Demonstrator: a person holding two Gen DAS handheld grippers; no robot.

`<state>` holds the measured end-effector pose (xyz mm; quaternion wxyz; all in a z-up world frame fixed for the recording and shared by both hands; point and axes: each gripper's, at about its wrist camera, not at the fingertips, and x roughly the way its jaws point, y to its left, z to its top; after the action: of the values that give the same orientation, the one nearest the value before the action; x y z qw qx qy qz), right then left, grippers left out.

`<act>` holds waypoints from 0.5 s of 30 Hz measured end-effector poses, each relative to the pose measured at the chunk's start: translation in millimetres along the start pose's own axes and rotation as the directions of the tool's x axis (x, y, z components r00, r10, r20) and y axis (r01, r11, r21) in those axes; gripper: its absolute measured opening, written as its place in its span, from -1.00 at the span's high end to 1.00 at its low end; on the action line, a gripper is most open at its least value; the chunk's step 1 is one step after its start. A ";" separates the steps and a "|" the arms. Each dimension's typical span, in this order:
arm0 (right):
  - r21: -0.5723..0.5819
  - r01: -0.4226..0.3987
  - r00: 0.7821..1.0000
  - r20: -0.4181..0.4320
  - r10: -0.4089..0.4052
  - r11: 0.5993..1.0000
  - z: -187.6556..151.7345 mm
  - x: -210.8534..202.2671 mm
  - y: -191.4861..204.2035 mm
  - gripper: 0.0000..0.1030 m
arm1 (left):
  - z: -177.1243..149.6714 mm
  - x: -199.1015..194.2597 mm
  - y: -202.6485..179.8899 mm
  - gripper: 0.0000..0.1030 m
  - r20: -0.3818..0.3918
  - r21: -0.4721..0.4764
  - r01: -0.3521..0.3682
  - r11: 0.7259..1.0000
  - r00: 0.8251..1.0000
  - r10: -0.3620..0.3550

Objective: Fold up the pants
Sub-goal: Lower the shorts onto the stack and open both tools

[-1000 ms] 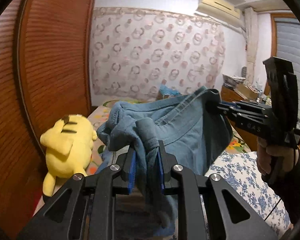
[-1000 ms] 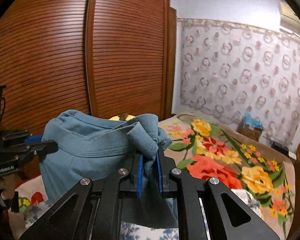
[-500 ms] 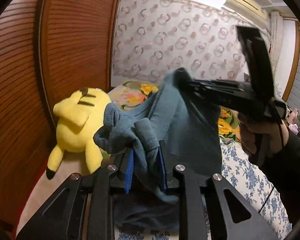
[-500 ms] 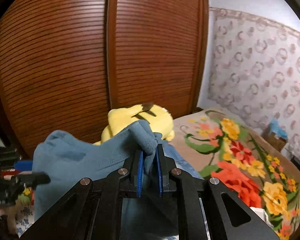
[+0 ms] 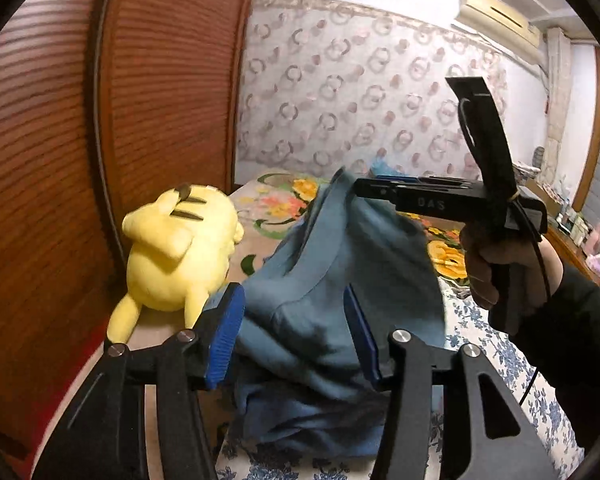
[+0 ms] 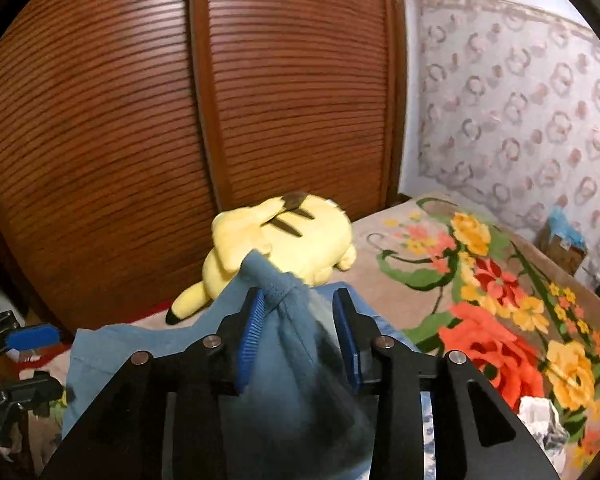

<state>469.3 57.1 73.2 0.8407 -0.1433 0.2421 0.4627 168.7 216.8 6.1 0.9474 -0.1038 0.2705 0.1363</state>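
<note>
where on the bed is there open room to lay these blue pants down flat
Free: the floral blanket right of the pants, toward the patterned curtain. Crowded: the wardrobe side, where the yellow plush toy lies.

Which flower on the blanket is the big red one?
The big red flower lies low on the floral blanket, right of the right gripper. The flowers around it are smaller and yellow or orange.

The left tongs [image 5: 292, 332] are opening around the blue pants [image 5: 340, 280]. Beside the pants lies a yellow plush toy [image 5: 176, 256]; the right tongs [image 5: 364, 188] hover above them.
</note>
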 end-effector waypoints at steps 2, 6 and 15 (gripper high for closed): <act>0.006 0.009 1.000 0.016 -0.009 1.000 -2.4 -13.4 -1.6 0.28 | 4.5 0.5 -5.1 -0.02 0.002 0.027 0.008 1.000 1.000 -0.008; 0.043 -0.005 0.999 0.035 0.003 0.999 -14.4 -42.4 -6.7 0.28 | 3.5 7.1 -13.1 -0.02 -0.026 0.056 0.027 0.998 0.999 -0.026; 0.068 -0.069 0.997 -0.031 0.071 0.995 -39.7 -38.8 -7.4 0.28 | -11.4 24.7 -11.6 -0.02 -0.101 0.059 0.007 0.998 0.995 -0.001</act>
<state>447.1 7.2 60.9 0.8242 -0.1140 0.2762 0.4810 187.0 207.7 -15.3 0.9355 -0.0827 0.3215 0.1207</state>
